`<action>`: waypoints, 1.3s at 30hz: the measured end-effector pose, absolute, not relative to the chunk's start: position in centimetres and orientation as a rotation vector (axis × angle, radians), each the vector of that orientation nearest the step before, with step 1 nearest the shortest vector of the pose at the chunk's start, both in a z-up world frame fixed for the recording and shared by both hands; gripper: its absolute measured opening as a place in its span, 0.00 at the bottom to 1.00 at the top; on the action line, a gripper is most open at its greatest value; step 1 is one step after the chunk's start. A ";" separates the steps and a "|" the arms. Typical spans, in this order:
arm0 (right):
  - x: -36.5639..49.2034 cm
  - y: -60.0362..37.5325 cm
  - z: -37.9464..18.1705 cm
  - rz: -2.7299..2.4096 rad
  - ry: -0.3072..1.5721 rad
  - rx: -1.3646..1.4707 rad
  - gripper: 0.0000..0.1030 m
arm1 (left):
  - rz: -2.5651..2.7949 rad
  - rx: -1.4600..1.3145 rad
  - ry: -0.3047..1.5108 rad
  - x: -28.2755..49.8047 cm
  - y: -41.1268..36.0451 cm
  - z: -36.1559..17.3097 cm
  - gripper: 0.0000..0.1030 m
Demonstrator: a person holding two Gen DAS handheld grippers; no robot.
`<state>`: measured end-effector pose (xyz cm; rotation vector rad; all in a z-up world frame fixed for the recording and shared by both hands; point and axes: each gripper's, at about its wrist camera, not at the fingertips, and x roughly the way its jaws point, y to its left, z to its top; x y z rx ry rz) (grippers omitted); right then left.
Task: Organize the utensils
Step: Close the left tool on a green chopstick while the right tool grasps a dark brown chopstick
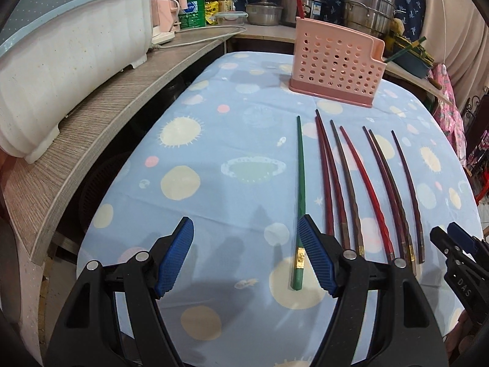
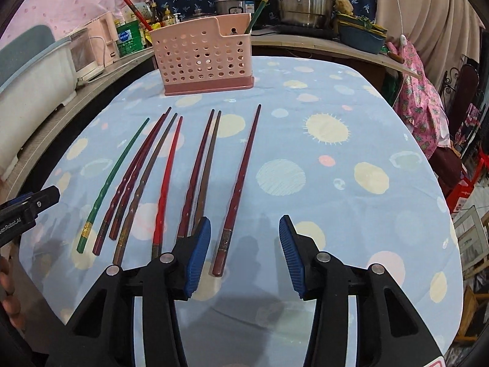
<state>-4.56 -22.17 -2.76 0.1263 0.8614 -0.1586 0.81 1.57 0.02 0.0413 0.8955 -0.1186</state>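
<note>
Hovering over chopsticks [image 2: 171,177] fanned on blue tablecloth [image 2: 336,214] before pink holder [image 2: 201,58], left tongs [image 1: 247,257] gaping empty beside green chopstick [image 1: 301,183], right tongs [image 2: 244,253] parted, empty, straddling end of outermost dark-red chopstick [image 2: 241,180].

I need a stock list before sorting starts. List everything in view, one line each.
green chopstick: one, green with gold band, leftmost of the row on the tablecloth
dark chopsticks: six, dark red or brown, in the row
bright red chopstick: one, mid-row
utensil holder: one, pink, perforated, far end of the table; a red and a green chopstick stand in it
tablecloth: one, light blue with pale spots
dish tub: one, white with blue rim, left counter
steel pots: several, back counter
bottles: several, back left
left claw: open, green chopstick's end between its fingers
right claw: open, over the rightmost chopstick's end
</note>
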 end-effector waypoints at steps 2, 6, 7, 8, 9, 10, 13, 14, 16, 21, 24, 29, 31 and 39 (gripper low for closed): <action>-4.4 -22.0 -3.1 -0.157 0.871 0.123 0.36 | -0.125 0.046 0.904 0.7 1.3 -0.2 0.66; -4.3 -21.8 -3.7 -0.147 0.885 0.123 0.32 | -0.141 0.053 0.912 0.4 0.8 -0.6 0.66; -4.3 -21.6 -3.8 -0.145 0.888 0.122 0.31 | -0.145 0.054 0.914 0.3 0.7 -0.6 0.66; -4.3 -21.5 -3.8 -0.144 0.890 0.119 0.30 | -0.150 0.058 0.916 0.3 0.5 -0.8 0.66; -4.3 -21.5 -4.0 -0.143 0.894 0.117 0.29 | -0.153 0.060 0.919 0.2 0.4 -0.8 0.66; -4.3 -21.5 -4.1 -0.142 0.897 0.116 0.26 | -0.158 0.062 0.923 0.2 0.3 -1.0 0.66; -4.4 -21.5 -4.3 -0.139 0.904 0.116 0.22 | -0.166 0.066 0.932 0.1 0.0 -1.3 0.66; -4.5 -21.5 -4.3 -0.141 0.903 0.113 0.22 | -0.169 0.067 0.935 0.1 0.0 -1.4 0.66; -4.6 -21.5 -4.4 -0.143 0.901 0.103 0.22 | -0.175 0.069 0.942 0.0 -0.2 -1.6 0.66; -4.9 -21.9 -4.7 -0.149 0.916 0.110 0.10 | -0.186 0.076 0.957 -0.2 -0.4 -2.3 0.66; -5.1 -22.3 -4.6 -0.155 0.917 0.116 0.08 | -0.184 0.077 0.971 -0.2 -0.5 -2.8 0.66; -5.3 -23.1 -4.7 -0.166 0.917 0.131 0.07 | -0.185 0.076 0.993 -0.1 -0.4 -3.5 0.63; -5.4 -23.3 -4.7 -0.168 0.916 0.135 0.07 | -0.194 0.073 1.004 0.0 -0.4 -3.7 0.58; -5.9 -24.0 -4.6 -0.176 0.916 0.150 0.07 | -0.210 0.060 1.023 0.1 -0.1 -4.1 0.32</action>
